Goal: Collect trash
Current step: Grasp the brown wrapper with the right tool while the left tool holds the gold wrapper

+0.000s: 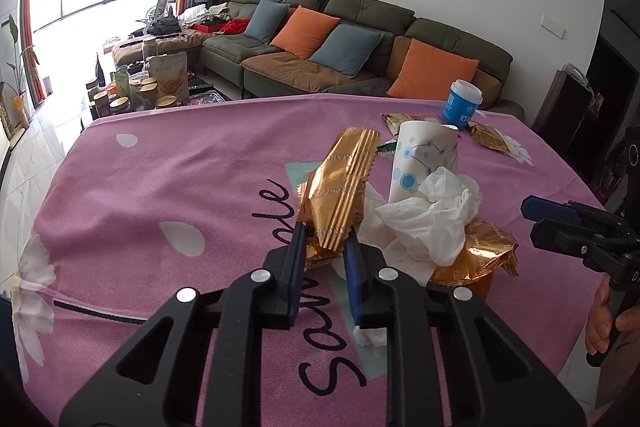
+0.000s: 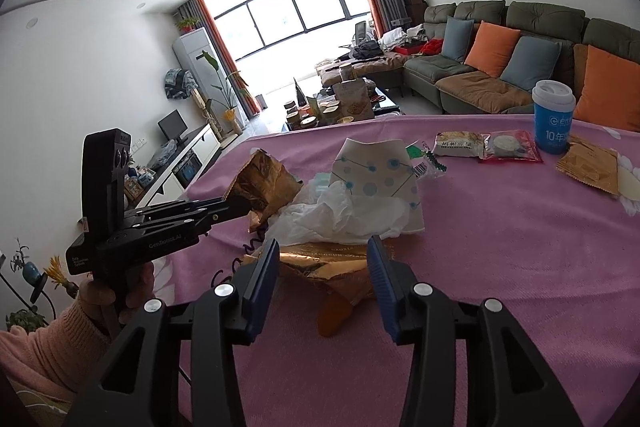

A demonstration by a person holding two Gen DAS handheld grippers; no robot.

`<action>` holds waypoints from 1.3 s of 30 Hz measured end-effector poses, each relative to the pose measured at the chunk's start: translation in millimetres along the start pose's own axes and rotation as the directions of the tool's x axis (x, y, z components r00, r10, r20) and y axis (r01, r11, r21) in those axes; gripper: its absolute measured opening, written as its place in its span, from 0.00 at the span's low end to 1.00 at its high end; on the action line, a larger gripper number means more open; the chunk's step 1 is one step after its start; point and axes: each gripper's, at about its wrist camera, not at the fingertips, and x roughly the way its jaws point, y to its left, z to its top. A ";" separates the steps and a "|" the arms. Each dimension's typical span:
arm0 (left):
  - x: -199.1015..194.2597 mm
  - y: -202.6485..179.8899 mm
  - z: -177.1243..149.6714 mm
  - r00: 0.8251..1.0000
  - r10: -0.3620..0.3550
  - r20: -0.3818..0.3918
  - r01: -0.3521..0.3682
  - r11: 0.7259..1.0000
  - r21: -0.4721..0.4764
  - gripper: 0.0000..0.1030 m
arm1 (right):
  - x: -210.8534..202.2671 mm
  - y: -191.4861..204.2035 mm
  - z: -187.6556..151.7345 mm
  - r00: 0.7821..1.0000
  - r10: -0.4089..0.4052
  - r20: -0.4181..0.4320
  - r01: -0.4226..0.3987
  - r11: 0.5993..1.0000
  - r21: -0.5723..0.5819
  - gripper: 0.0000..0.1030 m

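Note:
My left gripper (image 1: 325, 241) is shut on a crumpled gold wrapper (image 1: 340, 187), which stands up from its pads above the pink tablecloth (image 1: 160, 187). In the right wrist view that gripper (image 2: 240, 207) comes in from the left with the same wrapper (image 2: 264, 183). Beside it lies a pile: white tissue (image 1: 432, 219), a tipped paper cup with blue dots (image 1: 428, 159) and a second gold wrapper (image 1: 476, 255). My right gripper (image 2: 324, 254) is open, with that second gold wrapper (image 2: 320, 265) lying between its fingers under the tissue (image 2: 344, 215) and paper cup (image 2: 380, 171).
A blue cup with a white lid (image 2: 554, 119) stands at the far right of the table. Near it lie snack packets (image 2: 460, 143), a red packet (image 2: 510, 147) and a flat gold packet (image 2: 588, 165). An orange scrap (image 2: 336, 315) lies under the pile. A sofa (image 1: 360, 39) stands behind the table.

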 end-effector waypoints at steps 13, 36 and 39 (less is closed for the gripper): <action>-33.1 5.9 -6.7 0.998 0.028 0.048 -0.028 1.000 -0.007 0.15 | 14.0 31.2 -7.2 0.996 -0.085 -0.038 0.074 0.969 -0.236 0.51; -89.4 35.9 -43.7 0.996 0.065 0.060 -0.059 0.994 -0.088 0.15 | 0.7 59.0 -1.9 0.998 -0.063 -0.017 0.053 0.939 -0.340 0.10; -99.9 39.3 -47.7 0.994 0.075 0.073 -0.068 0.993 -0.095 0.15 | -7.5 62.9 2.7 1.000 -0.013 -0.009 0.010 0.949 -0.315 0.10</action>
